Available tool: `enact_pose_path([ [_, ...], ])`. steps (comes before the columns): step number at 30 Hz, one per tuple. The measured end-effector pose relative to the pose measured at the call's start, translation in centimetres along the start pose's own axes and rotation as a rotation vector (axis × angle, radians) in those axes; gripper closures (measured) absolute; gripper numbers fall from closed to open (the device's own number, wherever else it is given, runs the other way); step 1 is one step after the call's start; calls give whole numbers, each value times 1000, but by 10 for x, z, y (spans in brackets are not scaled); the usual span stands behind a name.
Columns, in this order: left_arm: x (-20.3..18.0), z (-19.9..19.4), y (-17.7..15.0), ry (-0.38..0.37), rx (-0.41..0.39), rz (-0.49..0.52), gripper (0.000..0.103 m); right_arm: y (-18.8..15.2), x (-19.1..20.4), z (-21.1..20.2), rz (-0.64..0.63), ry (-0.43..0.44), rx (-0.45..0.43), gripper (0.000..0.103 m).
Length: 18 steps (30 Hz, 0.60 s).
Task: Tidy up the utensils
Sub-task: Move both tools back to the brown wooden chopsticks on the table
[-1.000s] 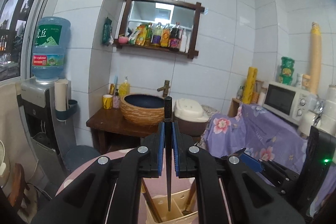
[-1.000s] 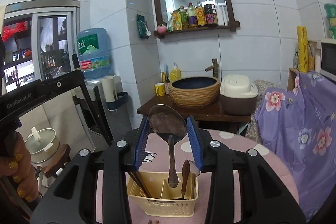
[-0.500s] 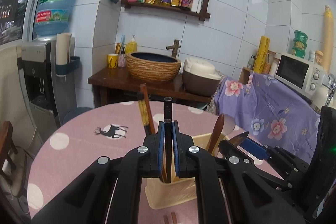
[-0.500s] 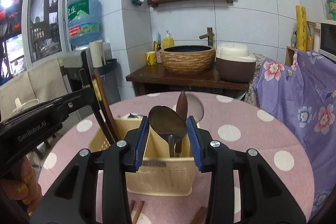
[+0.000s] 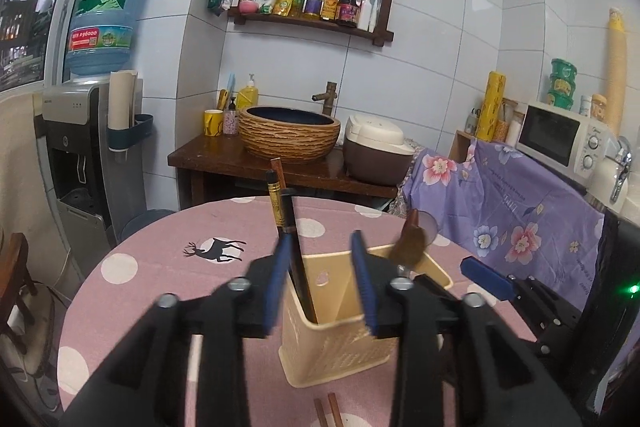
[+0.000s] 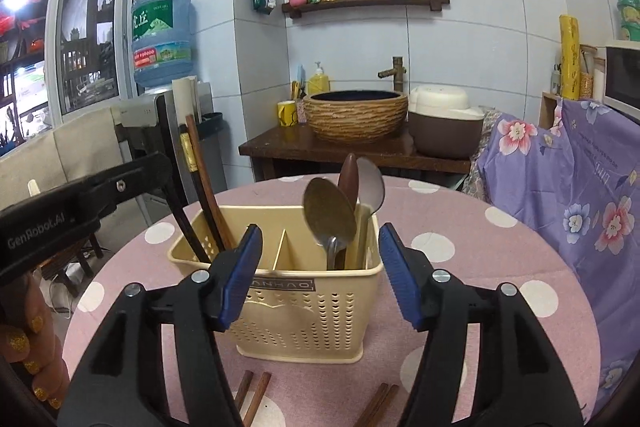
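Note:
A cream utensil caddy (image 6: 304,311) stands on the pink dotted table (image 6: 500,267). Its left compartment holds dark chopsticks (image 6: 204,195); its right one holds a metal spoon (image 6: 328,215) beside two other spoons. My right gripper (image 6: 320,275) hangs just before the caddy, jaws opening, nothing pressed between them. In the left wrist view my left gripper (image 5: 320,273) is over the caddy (image 5: 340,331), jaws opening. A black chopstick (image 5: 294,239) stands in the caddy between them, leaning by the left pad, not clamped.
Loose brown chopsticks (image 6: 252,399) and another pair (image 6: 378,403) lie on the table in front of the caddy. A hand (image 6: 24,347) holds the left gripper's body (image 6: 80,195) at the left. A purple floral cloth (image 6: 580,207) borders the table on the right.
Both grippers sank to the caddy. The left jaws let go of the black chopstick and the right jaws let go of the metal spoon; both now stand in the caddy.

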<state>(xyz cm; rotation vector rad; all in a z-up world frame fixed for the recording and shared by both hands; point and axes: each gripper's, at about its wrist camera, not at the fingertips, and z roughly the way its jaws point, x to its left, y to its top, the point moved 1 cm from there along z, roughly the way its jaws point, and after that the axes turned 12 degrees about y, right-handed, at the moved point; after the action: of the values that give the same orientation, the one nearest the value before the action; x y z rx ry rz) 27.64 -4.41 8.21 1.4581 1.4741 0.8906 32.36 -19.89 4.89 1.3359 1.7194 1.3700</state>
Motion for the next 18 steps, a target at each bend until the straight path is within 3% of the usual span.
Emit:
enact_pose_path([
  [5, 12, -28, -30, 28, 14, 16, 56, -25, 1, -34, 0, -35, 39, 28],
  [9, 24, -28, -75, 59, 136, 33, 56, -70, -2, -49, -10, -89, 153, 25],
  [13, 39, -19, -121, 78, 288, -3, 56, -119, -16, -58, 86, -126, 278, 25],
  [18, 36, -22, -151, 67, 359, 10, 56, -151, -17, -63, 160, -122, 368, 25],
])
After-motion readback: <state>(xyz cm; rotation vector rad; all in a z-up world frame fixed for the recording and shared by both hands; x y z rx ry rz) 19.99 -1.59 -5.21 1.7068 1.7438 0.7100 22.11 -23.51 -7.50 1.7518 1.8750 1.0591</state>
